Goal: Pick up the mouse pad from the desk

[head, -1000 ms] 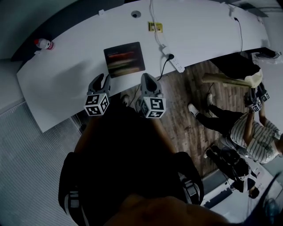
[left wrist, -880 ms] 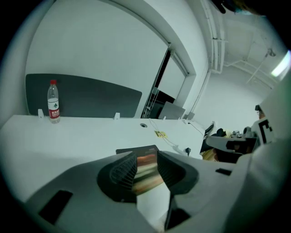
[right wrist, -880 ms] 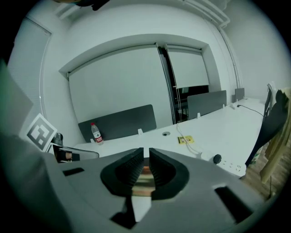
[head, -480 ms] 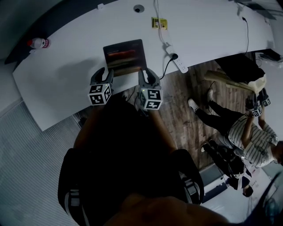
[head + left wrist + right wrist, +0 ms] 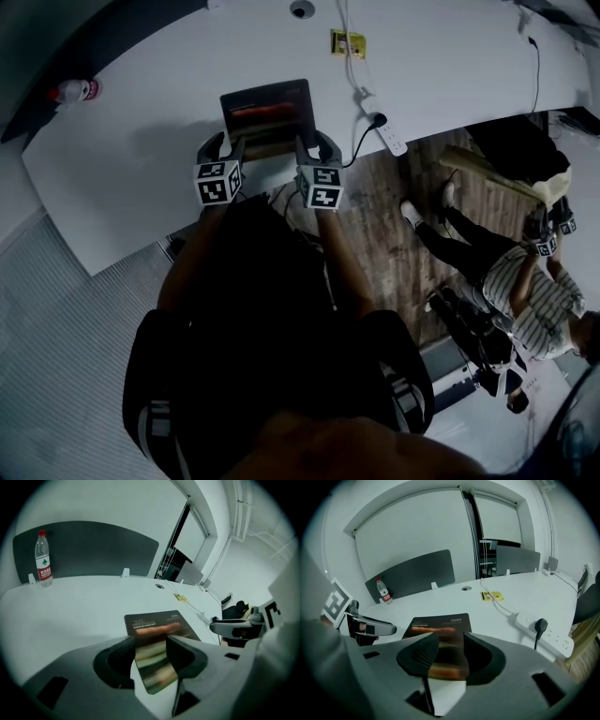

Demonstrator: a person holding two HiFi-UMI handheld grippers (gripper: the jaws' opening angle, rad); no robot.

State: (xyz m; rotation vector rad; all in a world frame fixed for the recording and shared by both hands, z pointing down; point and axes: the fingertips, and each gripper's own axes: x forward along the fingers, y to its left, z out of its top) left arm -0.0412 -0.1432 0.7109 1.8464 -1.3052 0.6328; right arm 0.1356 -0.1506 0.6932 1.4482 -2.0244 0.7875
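1 bottle [image 5: 43, 557] stands apart from 1 power strip [image 5: 548, 634].

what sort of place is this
Probably an office: a long white desk with a dark partition screen along its far edge, a power strip and a mouse pad.

Print on the mouse pad [image 5: 266, 111] and bottle [image 5: 43, 557] is too small to read.

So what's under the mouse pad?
The mouse pad lies flat on the white desk. Only desk shows around it. Whatever is right beneath it is covered, so I can't tell.
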